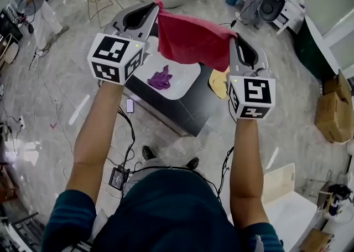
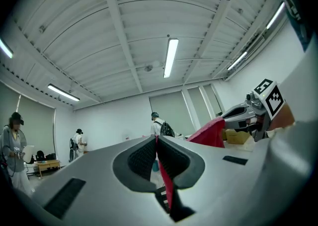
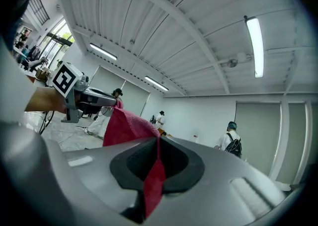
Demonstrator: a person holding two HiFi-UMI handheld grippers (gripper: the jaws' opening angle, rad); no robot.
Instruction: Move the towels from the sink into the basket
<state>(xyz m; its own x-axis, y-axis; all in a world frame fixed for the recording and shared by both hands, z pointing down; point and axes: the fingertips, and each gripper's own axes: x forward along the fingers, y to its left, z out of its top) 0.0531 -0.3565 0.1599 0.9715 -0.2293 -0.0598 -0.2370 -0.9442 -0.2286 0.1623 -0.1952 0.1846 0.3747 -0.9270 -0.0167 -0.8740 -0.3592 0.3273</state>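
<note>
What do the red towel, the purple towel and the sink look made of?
Red towel: soft napped cloth, likely microfibre or terry; matte, and it sags in folds. Purple towel: similar soft cloth, crumpled in a heap. Sink: hard, smooth white surface with an even curved rim, probably ceramic or resin; I can't tell which.

Both arms were stretched forward, left forearm (image 1: 97, 134) and right forearm (image 1: 246, 157) bare and roughly parallel. Left gripper (image 1: 156, 7) pointed level, jaws pressed together on one top corner of the red towel (image 1: 191, 40), cloth pinched between the pads. Right gripper (image 1: 235, 39) was the same: level, jaws clamped on the opposite corner. Grippers sat well apart, left tip a bit farther out, towel spread between them.
</note>
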